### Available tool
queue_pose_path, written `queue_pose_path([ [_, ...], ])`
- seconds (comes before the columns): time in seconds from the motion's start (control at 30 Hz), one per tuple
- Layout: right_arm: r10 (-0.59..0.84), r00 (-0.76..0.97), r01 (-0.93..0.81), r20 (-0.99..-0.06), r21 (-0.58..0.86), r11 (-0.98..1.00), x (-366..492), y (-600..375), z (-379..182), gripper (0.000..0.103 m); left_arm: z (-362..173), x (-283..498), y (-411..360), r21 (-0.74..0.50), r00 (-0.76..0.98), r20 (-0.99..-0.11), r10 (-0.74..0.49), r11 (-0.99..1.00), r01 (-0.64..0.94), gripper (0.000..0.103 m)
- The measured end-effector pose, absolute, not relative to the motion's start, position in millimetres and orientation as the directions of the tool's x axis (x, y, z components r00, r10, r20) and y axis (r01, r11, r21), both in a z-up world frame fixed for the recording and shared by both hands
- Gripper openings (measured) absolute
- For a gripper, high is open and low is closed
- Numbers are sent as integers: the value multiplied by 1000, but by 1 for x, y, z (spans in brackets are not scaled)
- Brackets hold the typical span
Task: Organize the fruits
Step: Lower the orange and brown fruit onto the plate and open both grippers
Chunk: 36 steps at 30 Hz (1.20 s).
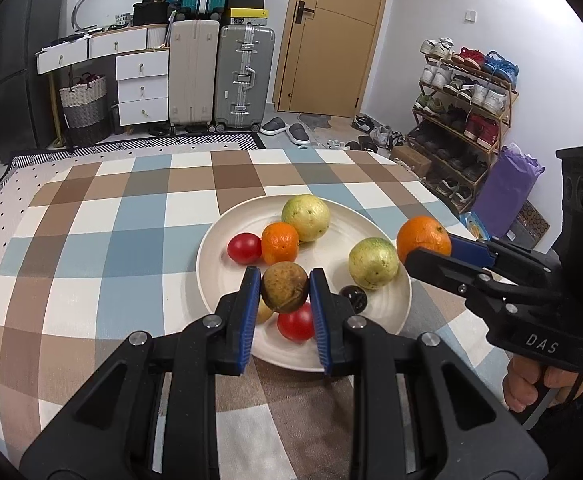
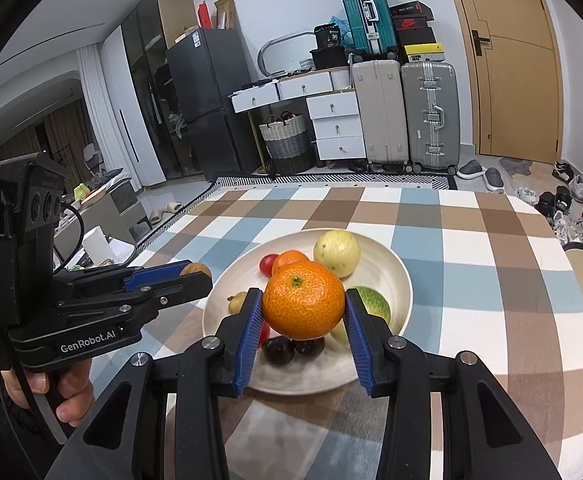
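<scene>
**A:** Entry, both wrist views. Start with the biggest item.

**B:** The bench [image 1: 91, 240] under its checked cloth of brown, blue and white fills my lower field. On it sits the white plate [image 1: 227, 280], near the middle.

**A:** Contents of the plate?

**B:** From the left wrist I count two yellow-green fruits: the far green fruit [image 1: 305, 217] at the back, the near green fruit [image 1: 373, 263] toward the right rim. A small orange [image 1: 279, 242] lies just beside the far one, with a red tomato [image 1: 244, 247] touching its left side. A second tomato [image 1: 296, 321] sits at the front, and a dark small fruit [image 1: 354, 297] beside it.

**A:** Grippers?

**B:** My right gripper [image 2: 304, 312] is clamped on the large orange [image 2: 303, 305], blue pads pressing both sides; the orange is clear of the plate, hanging above its front half. My left gripper [image 1: 285, 288] is closed on the brown round fruit [image 1: 284, 287], also lifted off the plate, above the front tomato.

**A:** Hands visible?

**B:** Each wrist view catches the other hand on its handle: right hand [image 1: 531, 384], left hand [image 2: 59, 394].
</scene>
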State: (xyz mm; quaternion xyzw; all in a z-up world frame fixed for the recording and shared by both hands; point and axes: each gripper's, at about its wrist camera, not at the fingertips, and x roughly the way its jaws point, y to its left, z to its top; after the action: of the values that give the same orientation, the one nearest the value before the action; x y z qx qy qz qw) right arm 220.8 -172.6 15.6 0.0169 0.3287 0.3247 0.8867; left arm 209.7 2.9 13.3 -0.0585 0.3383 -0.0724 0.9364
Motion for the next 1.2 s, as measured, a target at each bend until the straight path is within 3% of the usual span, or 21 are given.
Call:
queue_pose_path([
  [1.2, 560, 534, -597, -633, 186, 780, 270, -135, -14, 41, -19, 259, -7, -116, 747, -651, -140, 990, 85, 22],
])
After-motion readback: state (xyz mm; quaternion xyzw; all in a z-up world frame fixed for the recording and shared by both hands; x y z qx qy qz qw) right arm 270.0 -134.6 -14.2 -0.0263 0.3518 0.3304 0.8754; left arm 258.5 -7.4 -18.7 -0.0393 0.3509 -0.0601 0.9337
